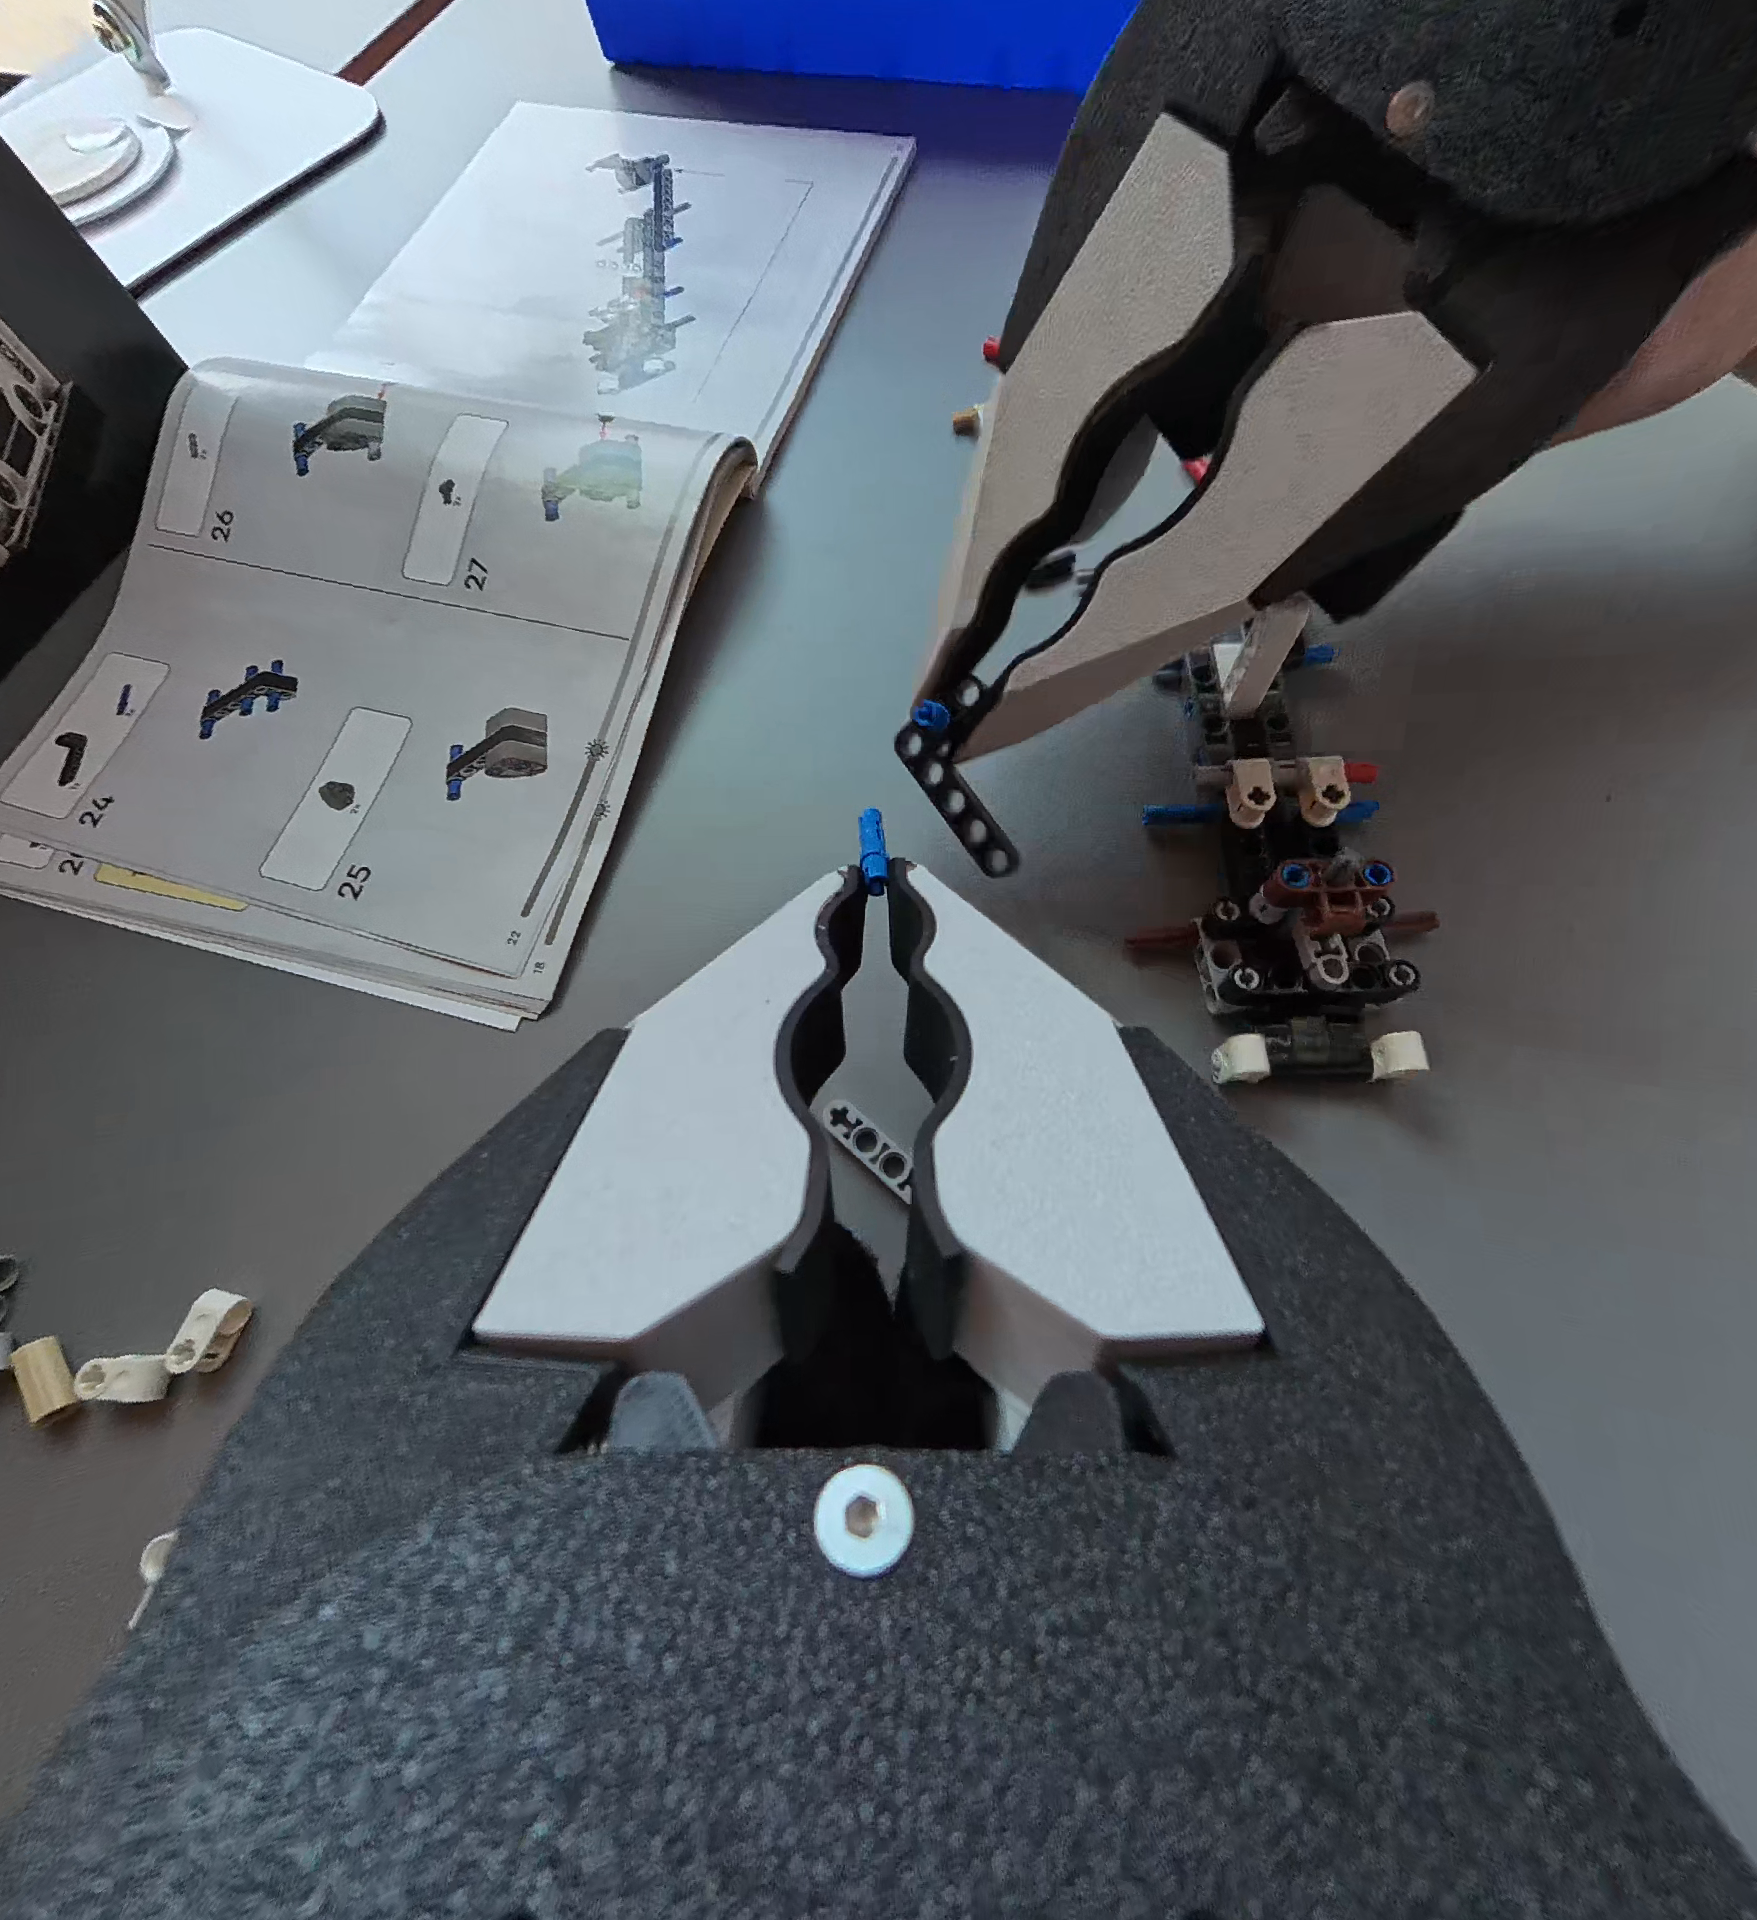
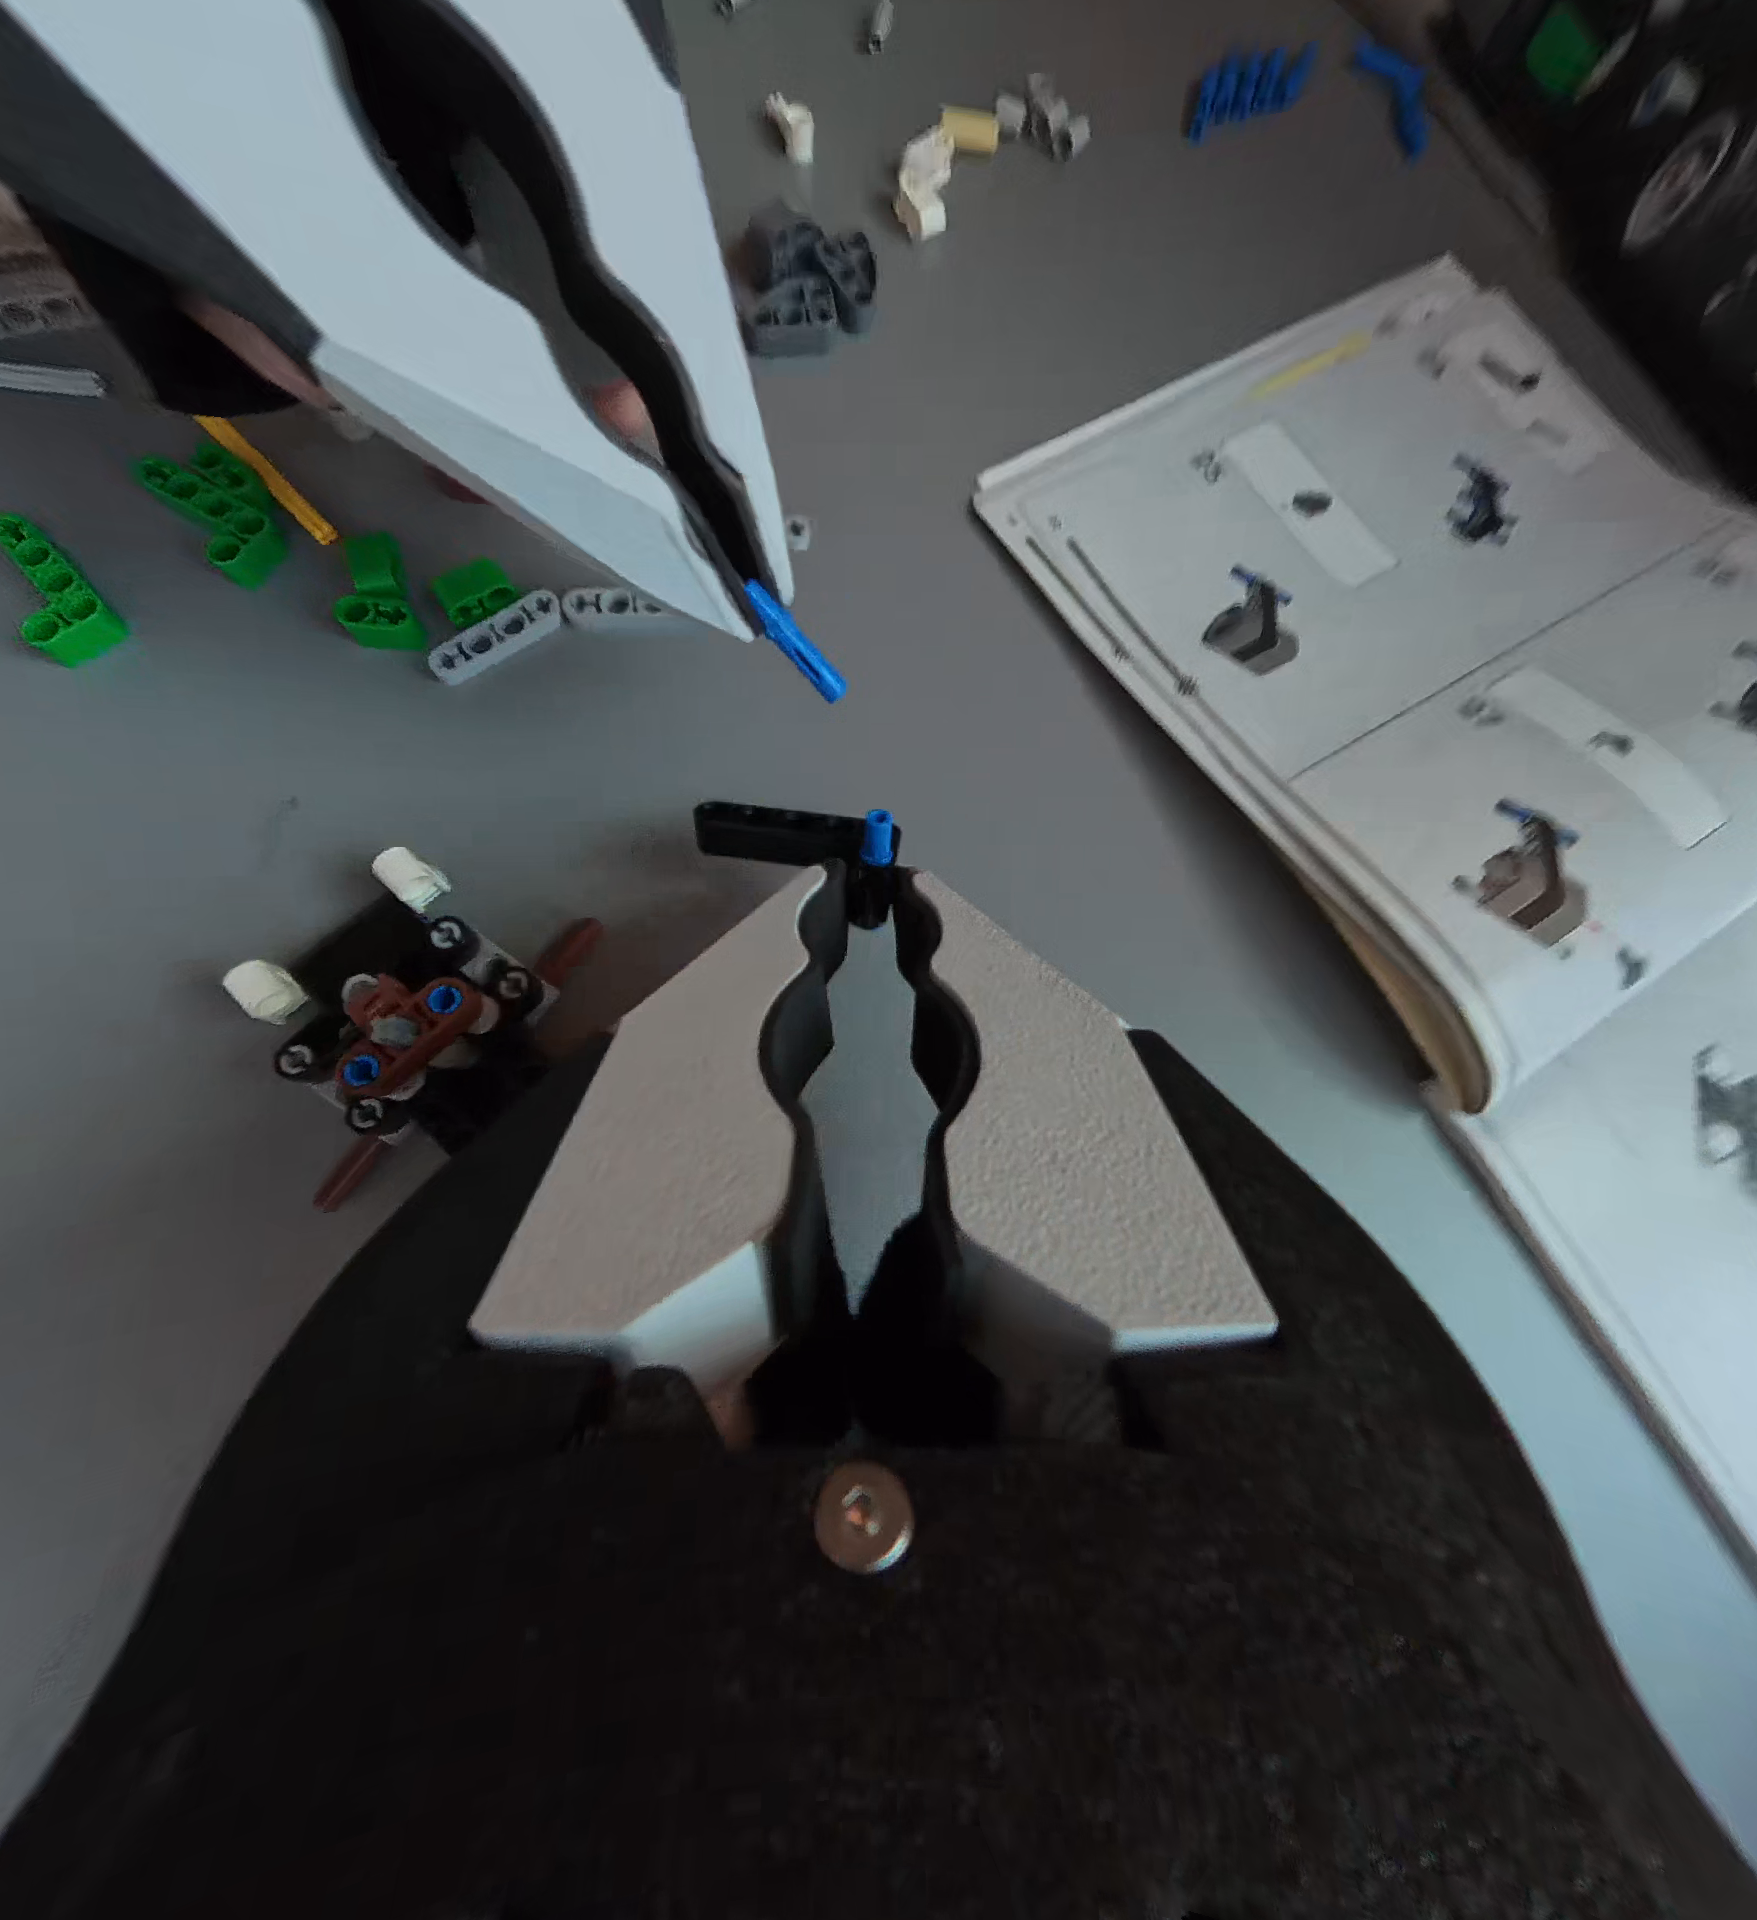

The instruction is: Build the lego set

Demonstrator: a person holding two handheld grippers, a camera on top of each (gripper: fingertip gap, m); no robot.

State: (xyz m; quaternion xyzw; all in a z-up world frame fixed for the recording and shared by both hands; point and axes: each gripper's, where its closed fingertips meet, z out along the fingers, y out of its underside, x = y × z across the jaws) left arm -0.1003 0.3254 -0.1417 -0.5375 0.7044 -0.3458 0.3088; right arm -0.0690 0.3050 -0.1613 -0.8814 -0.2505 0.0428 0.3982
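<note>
My left gripper (image 1: 876,875) is shut on a small blue pin (image 1: 872,844) that sticks out past its tips; it also shows in the right wrist view (image 2: 796,642) at the upper left. My right gripper (image 2: 869,885) is shut on the short arm of a black L-shaped beam (image 2: 780,829) that carries a blue pin (image 2: 878,834) at its corner. In the left wrist view the beam (image 1: 957,795) hangs from the right gripper's tips, just right of and beyond the left gripper's pin. Both are held above the dark grey table (image 1: 770,623).
An open instruction booklet (image 1: 354,644) lies to the left. A partly built brick chassis (image 1: 1289,894) stands on the right. Loose grey and cream connectors (image 1: 74,1351), green beams (image 2: 219,509), grey beams (image 2: 495,634) and blue pins (image 2: 1248,88) lie about. A blue box (image 1: 853,36) stands at the back.
</note>
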